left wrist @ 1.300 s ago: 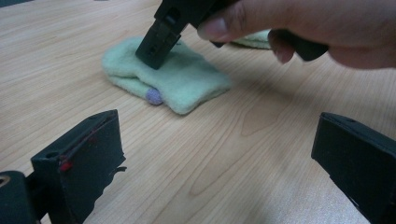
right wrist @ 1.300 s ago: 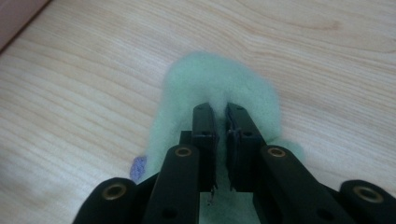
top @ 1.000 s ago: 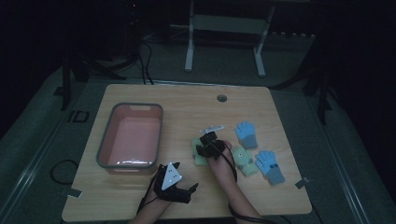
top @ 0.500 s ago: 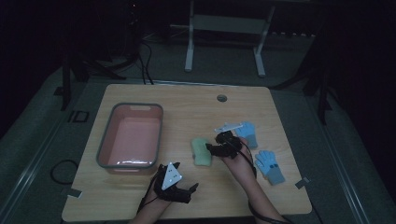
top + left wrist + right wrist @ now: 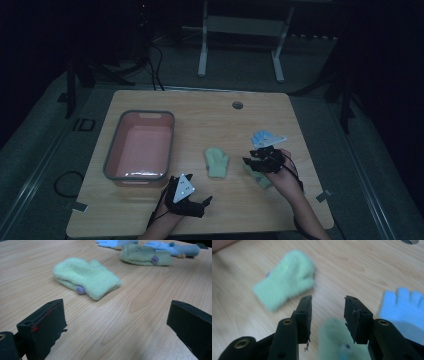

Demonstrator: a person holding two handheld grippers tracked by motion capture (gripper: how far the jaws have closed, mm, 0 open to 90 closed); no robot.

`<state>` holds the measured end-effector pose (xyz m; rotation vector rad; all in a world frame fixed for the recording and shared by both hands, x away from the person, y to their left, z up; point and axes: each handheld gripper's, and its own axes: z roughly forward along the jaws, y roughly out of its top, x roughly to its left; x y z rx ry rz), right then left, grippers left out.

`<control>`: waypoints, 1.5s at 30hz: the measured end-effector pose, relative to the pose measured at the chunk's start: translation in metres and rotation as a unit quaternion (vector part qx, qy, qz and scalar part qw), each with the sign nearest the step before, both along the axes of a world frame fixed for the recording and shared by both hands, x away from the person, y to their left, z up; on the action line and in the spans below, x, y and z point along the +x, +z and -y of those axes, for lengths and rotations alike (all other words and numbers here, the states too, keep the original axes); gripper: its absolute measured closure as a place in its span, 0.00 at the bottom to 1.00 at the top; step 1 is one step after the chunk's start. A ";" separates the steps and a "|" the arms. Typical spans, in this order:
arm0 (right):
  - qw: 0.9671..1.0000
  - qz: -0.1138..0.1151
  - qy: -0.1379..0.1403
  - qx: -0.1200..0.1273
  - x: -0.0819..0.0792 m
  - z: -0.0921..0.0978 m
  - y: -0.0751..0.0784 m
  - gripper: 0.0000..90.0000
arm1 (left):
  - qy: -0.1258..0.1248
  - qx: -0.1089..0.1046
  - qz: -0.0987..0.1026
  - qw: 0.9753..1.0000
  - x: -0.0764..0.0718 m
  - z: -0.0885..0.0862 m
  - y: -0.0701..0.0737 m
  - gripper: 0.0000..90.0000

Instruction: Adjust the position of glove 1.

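The right hand-held gripper (image 5: 263,162) has slid rightward and nearer over the last second, away from the light green mitten (image 5: 217,162) it hovered by, and now hangs with its jaws apart and empty over a second green mitten (image 5: 260,178) (a blurred green patch below the jaws in the right gripper view (image 5: 334,340)). The first mitten lies flat in the middle of the worktop (image 5: 210,115), just right of the pink tub (image 5: 140,150), which has nothing in it, so I take it the sorting of mittens into the tub has not begun and the second one is the pick being lined up. The left hand-held gripper (image 5: 192,202) has not moved; it rests at the near edge, jaws wide apart, facing the first mitten (image 5: 85,277). The room is dim: a blue glove (image 5: 262,137) is partly covered by the right gripper's grey plate, and whether another lies under the right hand I cannot tell.
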<state>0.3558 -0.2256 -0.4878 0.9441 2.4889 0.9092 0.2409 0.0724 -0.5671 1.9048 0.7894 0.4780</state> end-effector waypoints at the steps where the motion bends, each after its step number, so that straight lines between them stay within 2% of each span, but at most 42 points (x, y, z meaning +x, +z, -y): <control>1: 1.000 0.000 0.000 0.000 0.000 0.000 0.000 0.65 | 0.000 0.000 0.000 1.000 0.000 0.000 0.000 0.03; 2: 1.000 -0.008 0.002 0.001 0.000 0.010 0.000 0.65 | 0.000 0.000 0.000 1.000 0.000 0.000 0.000 0.03; 4: 1.000 -0.006 0.001 -0.003 -0.002 0.020 -0.002 0.66 | 0.000 0.000 -0.001 1.000 0.000 0.000 0.000 0.03; 5: 1.000 -0.012 0.002 -0.003 -0.002 0.024 -0.003 0.66 | 0.000 0.000 -0.001 1.000 0.000 0.000 0.000 0.03; 8: 1.000 -0.010 0.003 -0.007 -0.003 0.028 -0.004 0.66 | 0.001 0.000 -0.002 1.000 0.000 0.000 0.000 0.03; 9: 1.000 -0.021 0.005 -0.008 -0.004 0.037 -0.011 0.67 | 0.001 0.000 -0.002 1.000 0.000 0.000 0.000 0.03; 14: 0.999 -0.040 0.000 -0.015 -0.006 0.043 -0.025 0.65 | 0.002 0.000 -0.001 1.000 0.000 0.000 0.000 0.03; 16: 0.999 -0.041 0.000 -0.016 -0.006 0.043 -0.028 0.65 | 0.001 0.000 -0.002 1.000 0.000 0.000 0.000 0.03; 17: 0.999 -0.047 -0.001 -0.022 -0.006 0.044 -0.035 0.64 | 0.001 0.000 -0.002 1.000 0.000 0.000 0.000 0.03; 20: 0.998 -0.053 -0.003 -0.032 -0.004 0.044 -0.043 0.65 | 0.000 0.000 -0.002 1.000 0.000 0.000 0.000 0.03; 22: 0.998 -0.051 -0.003 -0.023 -0.005 0.044 -0.047 0.67 | 0.001 0.000 -0.002 1.000 0.000 0.000 0.000 0.03; 24: 0.999 -0.046 -0.003 -0.026 -0.007 0.042 -0.048 0.81 | 0.001 0.000 -0.002 1.000 0.000 0.000 0.000 0.03; 26: 0.999 -0.045 -0.006 -0.026 -0.008 0.041 -0.049 0.84 | 0.001 0.001 -0.002 1.000 0.000 0.000 0.000 0.03; 27: 0.999 -0.042 -0.013 -0.026 -0.010 0.039 -0.049 0.89 | 0.001 0.001 -0.002 1.000 0.000 0.000 0.000 0.03; 31: 0.998 -0.044 -0.042 -0.013 -0.012 0.037 -0.049 0.92 | 0.002 0.002 -0.002 1.000 0.001 0.000 0.000 0.03; 33: 0.998 -0.045 -0.049 -0.010 -0.012 0.037 -0.049 0.93 | 0.002 0.002 -0.002 1.000 0.000 0.000 0.000 0.03; 34: 0.997 -0.040 -0.072 -0.001 -0.017 0.035 -0.043 0.95 | 0.003 0.001 0.000 1.000 0.000 0.000 0.000 0.03; 35: 0.996 -0.044 -0.077 0.006 -0.018 0.034 -0.040 0.95 | 0.003 0.001 0.000 1.000 0.000 0.000 0.000 0.03; 37: 0.996 -0.037 -0.084 0.020 -0.021 0.030 -0.030 0.95 | 0.002 0.001 -0.001 1.000 0.000 0.000 0.000 0.03; 38: 0.996 -0.037 -0.084 0.020 -0.021 0.030 -0.030 0.95 | 0.002 0.001 -0.001 1.000 0.000 0.000 0.000 0.03; 39: 0.995 -0.033 -0.086 0.036 -0.023 0.027 -0.022 0.95 | 0.002 0.000 -0.001 1.000 0.000 0.000 0.000 0.03; 40: 0.994 -0.022 -0.096 0.043 -0.024 0.021 -0.012 0.96 | 0.002 0.000 -0.002 1.000 0.000 0.000 0.000 0.03; 42: 0.993 -0.014 -0.107 0.052 -0.024 0.014 -0.004 0.96 | 0.002 0.001 -0.001 1.000 0.000 0.000 0.000 0.03; 43: 0.989 -0.011 -0.130 0.071 -0.023 0.006 0.002 0.96 | 0.002 0.002 0.000 1.000 0.000 0.000 0.000 0.03; 44: 0.989 -0.011 -0.130 0.071 -0.023 0.006 0.002 0.96 | 0.002 0.003 0.000 1.000 0.000 0.000 0.000 0.03; 45: 0.982 -0.011 -0.159 0.097 -0.021 -0.001 0.004 0.96 | 0.002 0.004 0.001 1.000 0.000 0.000 0.000 0.03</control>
